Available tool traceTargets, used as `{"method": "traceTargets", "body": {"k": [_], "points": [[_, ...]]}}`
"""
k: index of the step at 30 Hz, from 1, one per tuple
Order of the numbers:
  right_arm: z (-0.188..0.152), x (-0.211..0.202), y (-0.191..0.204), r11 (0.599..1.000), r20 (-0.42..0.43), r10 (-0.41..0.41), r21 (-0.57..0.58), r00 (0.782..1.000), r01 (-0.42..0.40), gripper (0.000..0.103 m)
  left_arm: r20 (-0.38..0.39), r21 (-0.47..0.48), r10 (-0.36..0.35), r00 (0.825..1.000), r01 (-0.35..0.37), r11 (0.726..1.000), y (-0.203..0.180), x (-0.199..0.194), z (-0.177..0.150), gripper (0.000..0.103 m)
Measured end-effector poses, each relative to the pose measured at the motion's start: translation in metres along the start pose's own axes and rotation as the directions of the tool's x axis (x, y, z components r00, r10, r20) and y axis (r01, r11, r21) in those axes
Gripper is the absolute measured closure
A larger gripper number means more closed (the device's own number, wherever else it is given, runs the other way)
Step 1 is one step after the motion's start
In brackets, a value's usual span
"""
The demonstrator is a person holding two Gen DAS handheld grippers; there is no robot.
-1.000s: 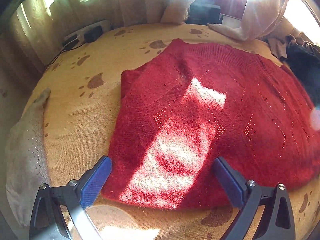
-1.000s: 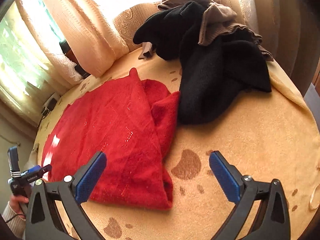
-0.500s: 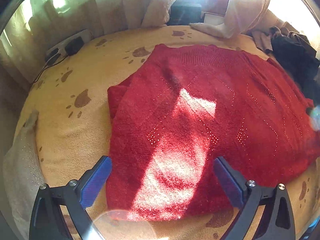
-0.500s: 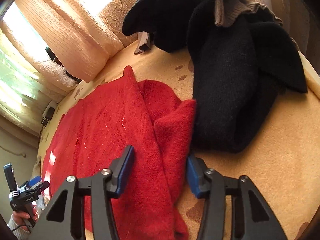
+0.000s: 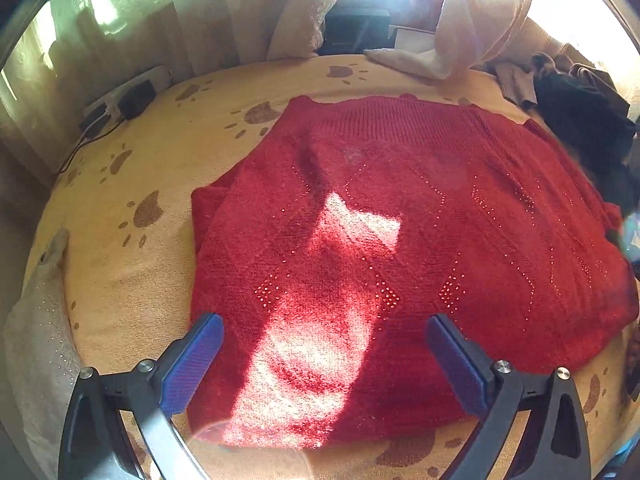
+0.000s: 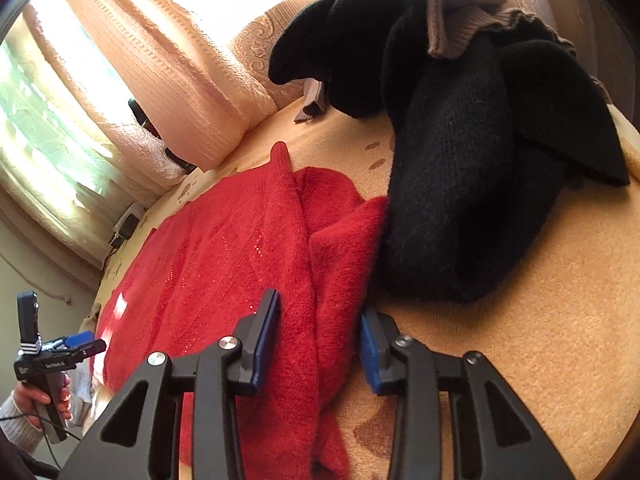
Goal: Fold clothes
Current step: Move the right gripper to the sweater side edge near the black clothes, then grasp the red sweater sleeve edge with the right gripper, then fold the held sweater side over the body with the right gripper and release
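Right claw (image 6: 318, 334) pads partly buried in the red sweater (image 6: 224, 264) fold, so actual pinch contact can't be confirmed. Sweater's right edge (image 5: 616, 280) is blurred by lens flare in the left wrist view, black clothes pile (image 6: 472, 184) cut off at top. Glare washes out the window area behind the curtain (image 5: 480, 8).
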State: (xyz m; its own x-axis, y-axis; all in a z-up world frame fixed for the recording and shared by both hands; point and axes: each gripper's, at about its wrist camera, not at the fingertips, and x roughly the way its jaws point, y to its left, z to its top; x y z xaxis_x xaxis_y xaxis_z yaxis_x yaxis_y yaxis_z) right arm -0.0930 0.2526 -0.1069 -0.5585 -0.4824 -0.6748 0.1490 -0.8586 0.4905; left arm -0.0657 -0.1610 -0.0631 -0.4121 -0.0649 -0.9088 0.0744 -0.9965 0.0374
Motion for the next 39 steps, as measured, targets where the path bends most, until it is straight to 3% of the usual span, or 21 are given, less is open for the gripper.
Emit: {"method": "traceTargets", "body": {"k": [4, 7, 8, 9, 14, 28, 33, 39], "points": [[0.007, 0.003, 0.009, 0.998, -0.049, -0.061, -0.024, 0.997, 0.06, 0.065, -0.021, -0.017, 0.011, 1.0, -0.011, 1.0, -0.003, 0.005, -0.003, 0.0], [0.013, 0.006, 0.017, 0.992, -0.097, -0.116, -0.059, 0.988, 0.111, 0.073, -0.042, -0.05, 0.011, 0.999, -0.013, 0.999, 0.001, 0.008, -0.008, 0.0], [0.015, 0.006, 0.018, 0.993, -0.108, -0.115, -0.05, 0.987, 0.11, 0.084, -0.042, -0.051, 0.013, 0.999, -0.015, 0.999, 0.003, 0.008, -0.009, 0.0], [0.016, 0.006, 0.02, 0.993, -0.11, -0.117, -0.04, 0.987, 0.113, 0.087, -0.041, -0.052, 0.015, 0.999, -0.017, 0.998, 0.004, 0.007, -0.01, 0.0], [0.024, -0.006, 0.036, 0.996, -0.064, -0.088, 0.013, 0.994, 0.089, 0.09, -0.029, -0.063, 0.01, 1.0, -0.011, 0.998, 0.015, 0.004, -0.012, 0.0], [0.058, -0.009, 0.161, 1.0, 0.027, -0.016, -0.016, 0.999, 0.017, 0.09, -0.001, -0.13, -0.053, 0.999, 0.053, 0.99, 0.079, 0.0, -0.009, 0.0], [0.057, 0.019, 0.227, 0.996, 0.01, 0.018, -0.085, 1.0, -0.017, 0.09, -0.002, -0.188, -0.075, 0.997, 0.074, 0.979, 0.118, 0.003, -0.014, 0.0], [0.028, 0.069, 0.306, 0.976, -0.09, 0.04, -0.21, 0.995, -0.058, 0.09, -0.006, -0.24, -0.119, 0.993, 0.114, 0.964, 0.154, 0.006, -0.019, 0.0]]}}
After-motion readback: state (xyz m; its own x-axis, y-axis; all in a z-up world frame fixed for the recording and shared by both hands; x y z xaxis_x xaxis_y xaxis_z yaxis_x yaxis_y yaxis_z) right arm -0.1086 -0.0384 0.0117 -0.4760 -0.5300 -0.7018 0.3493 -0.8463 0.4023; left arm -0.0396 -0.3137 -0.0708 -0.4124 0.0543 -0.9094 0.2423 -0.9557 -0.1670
